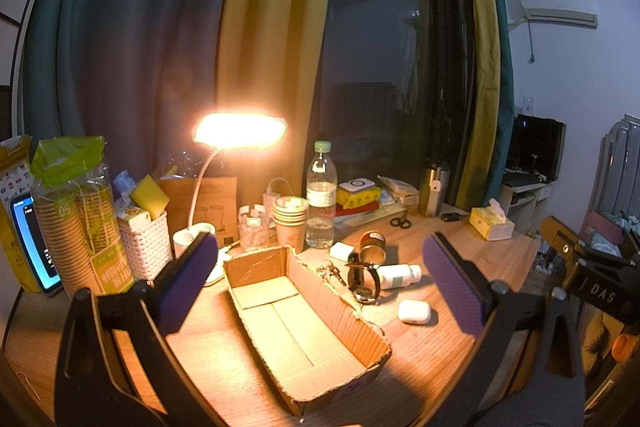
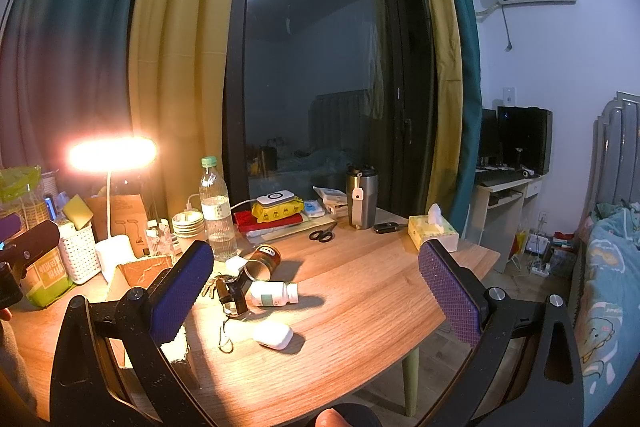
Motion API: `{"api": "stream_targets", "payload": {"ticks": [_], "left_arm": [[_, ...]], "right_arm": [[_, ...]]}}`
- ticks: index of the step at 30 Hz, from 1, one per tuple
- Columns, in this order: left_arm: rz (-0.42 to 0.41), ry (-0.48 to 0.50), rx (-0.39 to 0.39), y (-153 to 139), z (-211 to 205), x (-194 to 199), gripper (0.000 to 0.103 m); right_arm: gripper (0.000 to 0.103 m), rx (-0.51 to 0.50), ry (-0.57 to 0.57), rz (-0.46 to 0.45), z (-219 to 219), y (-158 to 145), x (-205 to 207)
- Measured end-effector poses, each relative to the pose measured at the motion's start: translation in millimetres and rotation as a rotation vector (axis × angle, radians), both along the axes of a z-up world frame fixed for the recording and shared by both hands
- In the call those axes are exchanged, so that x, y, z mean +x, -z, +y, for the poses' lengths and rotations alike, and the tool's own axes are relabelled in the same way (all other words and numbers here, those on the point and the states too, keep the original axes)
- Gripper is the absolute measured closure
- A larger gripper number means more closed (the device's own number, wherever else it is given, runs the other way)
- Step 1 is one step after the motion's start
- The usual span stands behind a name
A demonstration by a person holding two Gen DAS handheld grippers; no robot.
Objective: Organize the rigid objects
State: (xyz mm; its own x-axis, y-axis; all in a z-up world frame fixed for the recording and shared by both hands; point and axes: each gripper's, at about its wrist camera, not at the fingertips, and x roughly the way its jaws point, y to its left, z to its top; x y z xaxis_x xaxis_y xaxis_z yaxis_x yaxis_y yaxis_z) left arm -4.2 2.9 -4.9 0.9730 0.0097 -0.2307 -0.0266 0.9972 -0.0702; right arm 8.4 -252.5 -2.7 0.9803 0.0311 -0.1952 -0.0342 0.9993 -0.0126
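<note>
The left tool (image 1: 320,279) is held wide open above the wooden counter (image 1: 440,351), and nothing is gripped between its purple pads. Directly between and below its fingers an open cardboard box (image 1: 296,327) is seen, lying empty on the counter. Just to the right of the box, still inside the span of the fingers, a cluster of small rigid objects is gathered: a white earbuds case (image 1: 414,311) nearest the tool, a wristwatch (image 1: 363,281) standing on its strap, a white pill bottle (image 1: 398,275) lying on its side, a bunch of keys (image 1: 331,271), a round tin (image 1: 373,247) tipped on its side, and a small white charger block (image 1: 342,251) beyond them.

The right tool (image 2: 316,291) is likewise spread fully, with nothing held. Between its fingers the earbuds case (image 2: 273,335) is seen closest, well apart from either pad. Further ahead and toward the left finger the pill bottle (image 2: 274,294) lies on its side, with the watch (image 2: 236,293) and keys (image 2: 214,285) just beside it and the tin (image 2: 264,261) behind. A corner of the cardboard box (image 2: 140,271) is partly hidden behind the left finger.

At the far side of the counter a lit desk lamp (image 1: 239,133), a water bottle (image 1: 321,195), scissors (image 2: 322,235) and a tissue box (image 2: 434,233) are seen.
</note>
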Motion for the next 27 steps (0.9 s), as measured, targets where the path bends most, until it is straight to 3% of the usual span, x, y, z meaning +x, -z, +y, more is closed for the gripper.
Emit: {"api": "stream_targets", "payload": {"ticks": [15,27], "left_arm": [[0.03,-0.017,0.0,3,3,5,0.0],[0.268,-0.159,-0.029,62,46,63,0.0]], "right_arm": [[0.0,-0.001,-0.023,0.009,7,3,7],[0.0,-0.012,-0.069,0.088,17,30,57]]}}
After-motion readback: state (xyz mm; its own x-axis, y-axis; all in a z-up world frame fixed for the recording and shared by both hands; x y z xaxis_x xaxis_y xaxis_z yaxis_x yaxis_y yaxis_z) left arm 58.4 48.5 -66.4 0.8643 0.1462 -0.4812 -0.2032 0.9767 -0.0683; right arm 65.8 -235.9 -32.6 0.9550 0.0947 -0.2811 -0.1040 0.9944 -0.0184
